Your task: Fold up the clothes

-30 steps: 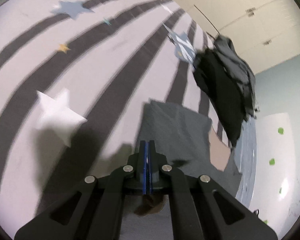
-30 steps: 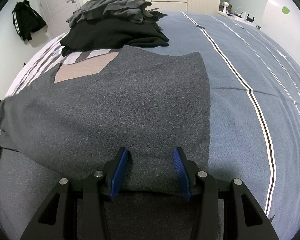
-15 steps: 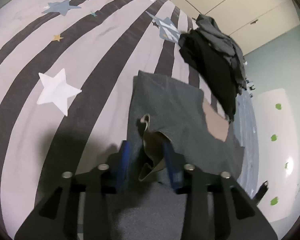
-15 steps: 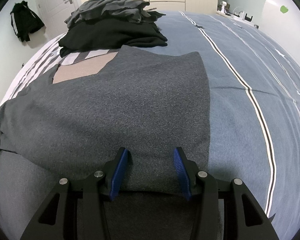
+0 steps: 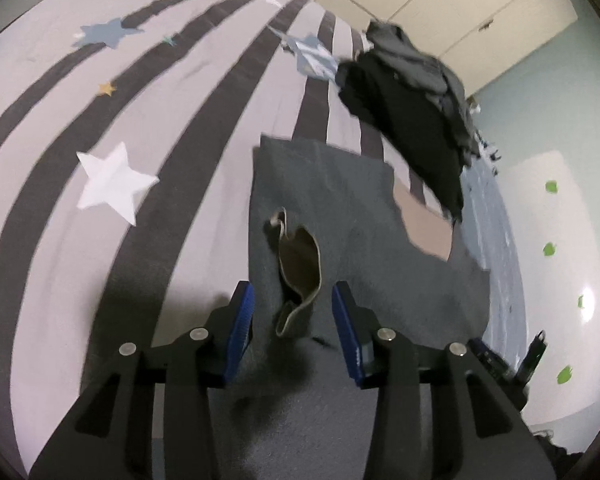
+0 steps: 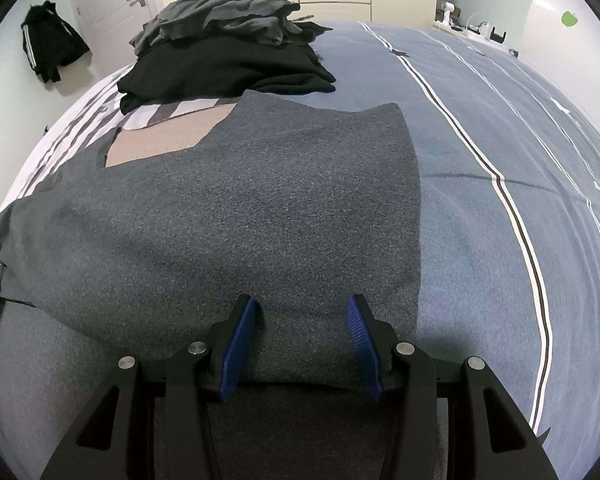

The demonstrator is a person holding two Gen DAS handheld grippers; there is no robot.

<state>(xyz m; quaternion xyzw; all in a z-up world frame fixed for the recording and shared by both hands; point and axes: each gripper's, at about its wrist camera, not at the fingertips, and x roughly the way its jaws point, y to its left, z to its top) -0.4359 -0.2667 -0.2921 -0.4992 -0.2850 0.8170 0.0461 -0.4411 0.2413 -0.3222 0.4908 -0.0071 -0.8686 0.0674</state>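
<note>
A grey knitted garment (image 6: 240, 208) lies spread flat on the bed, with a tan patch (image 6: 160, 140) near its far left corner. My left gripper (image 5: 292, 312) hovers over the garment's (image 5: 340, 200) near edge. Its jaws are opening, and a curled flap with a tan lining (image 5: 300, 264) stands loose between them, touching neither pad. My right gripper (image 6: 302, 320) is open and rests low over the garment's near hem, with flat fabric between its blue pads (image 6: 240, 332).
A pile of black and grey clothes (image 6: 228, 60) sits on the bed beyond the garment. The bedcover is grey-striped with stars (image 5: 112, 184) on the left and blue with thin stripes (image 6: 500, 140) on the right. A black jacket (image 6: 50, 48) hangs by the door.
My left gripper's jaws went from shut to apart, letting go of the garment's flap, which now curls between them. That hand also shifted and rolled. The right gripper has not moved.
</note>
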